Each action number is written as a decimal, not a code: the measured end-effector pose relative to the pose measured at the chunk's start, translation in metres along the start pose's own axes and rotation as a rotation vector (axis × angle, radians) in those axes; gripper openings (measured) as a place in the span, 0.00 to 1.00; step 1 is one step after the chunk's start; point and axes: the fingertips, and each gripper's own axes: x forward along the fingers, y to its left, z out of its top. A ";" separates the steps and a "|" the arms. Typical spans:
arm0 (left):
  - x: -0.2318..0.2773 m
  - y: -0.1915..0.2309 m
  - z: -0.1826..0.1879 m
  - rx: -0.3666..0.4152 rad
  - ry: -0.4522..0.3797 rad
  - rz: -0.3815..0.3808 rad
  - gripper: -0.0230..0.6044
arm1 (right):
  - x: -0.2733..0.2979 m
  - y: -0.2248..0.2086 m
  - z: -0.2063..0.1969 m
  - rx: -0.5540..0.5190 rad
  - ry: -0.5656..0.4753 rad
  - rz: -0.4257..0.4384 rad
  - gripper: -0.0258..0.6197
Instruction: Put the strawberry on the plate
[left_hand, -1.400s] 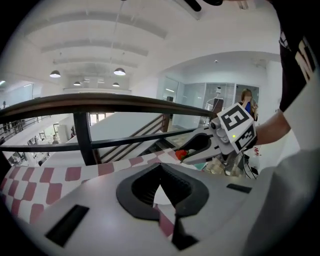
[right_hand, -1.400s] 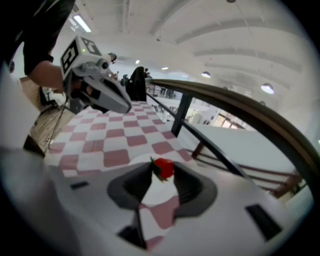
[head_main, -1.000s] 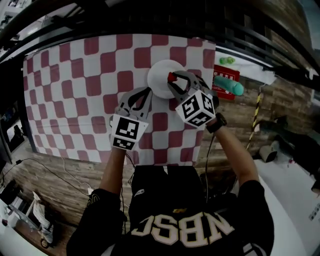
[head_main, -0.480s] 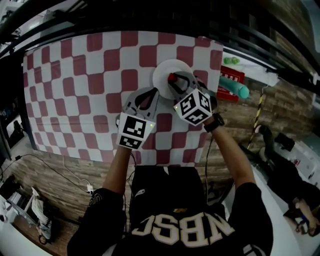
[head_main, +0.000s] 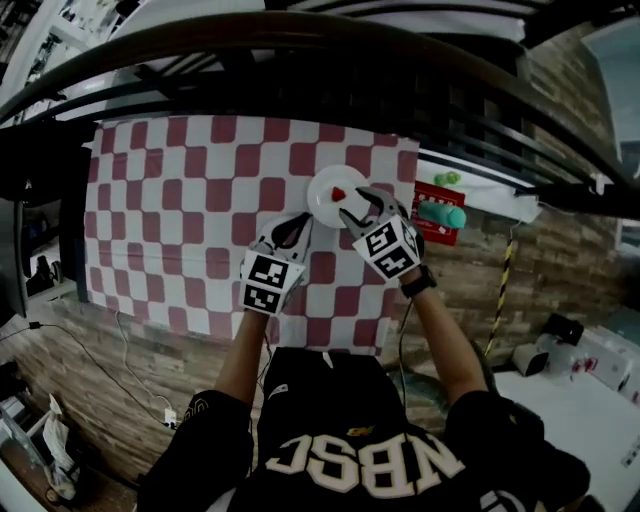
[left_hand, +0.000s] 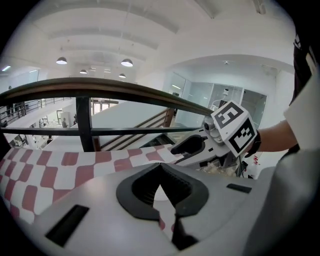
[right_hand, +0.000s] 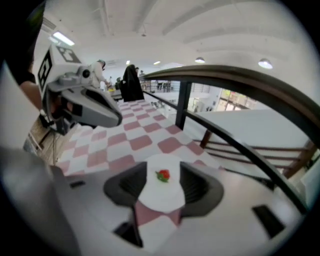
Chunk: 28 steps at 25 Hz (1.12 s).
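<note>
The red strawberry (head_main: 339, 193) (right_hand: 163, 175) lies on the small white plate (head_main: 325, 200) (right_hand: 161, 196) near the far right of the checked tablecloth (head_main: 180, 220). My right gripper (head_main: 357, 204) (right_hand: 162, 169) hovers just over the plate's near right side. Its jaws are opening and stand wide, with the berry below and between them, untouched. My left gripper (head_main: 298, 218) (left_hand: 160, 167) rests left of the plate with its tips together and nothing in them. In the left gripper view the right gripper (left_hand: 200, 147) shows from the side.
A red box (head_main: 436, 232) with a teal object (head_main: 442, 214) on it and small green items (head_main: 447, 178) sits right of the cloth. A dark handrail (head_main: 300, 50) curves across beyond the table's far edge. The cloth's near edge (head_main: 300, 335) is by my body.
The right gripper held the strawberry over the plate; now its jaws have parted and the berry lies on the plate. The head view has pulled back. The left gripper stays beside the plate.
</note>
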 end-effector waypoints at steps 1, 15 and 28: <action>-0.009 -0.004 0.005 -0.002 -0.010 0.010 0.06 | -0.012 0.003 0.006 0.035 -0.021 0.003 0.36; -0.113 -0.089 0.138 0.059 -0.368 0.116 0.06 | -0.219 0.016 0.104 0.266 -0.558 -0.172 0.08; -0.174 -0.187 0.164 0.070 -0.582 0.112 0.06 | -0.328 0.064 0.096 0.298 -0.734 -0.269 0.07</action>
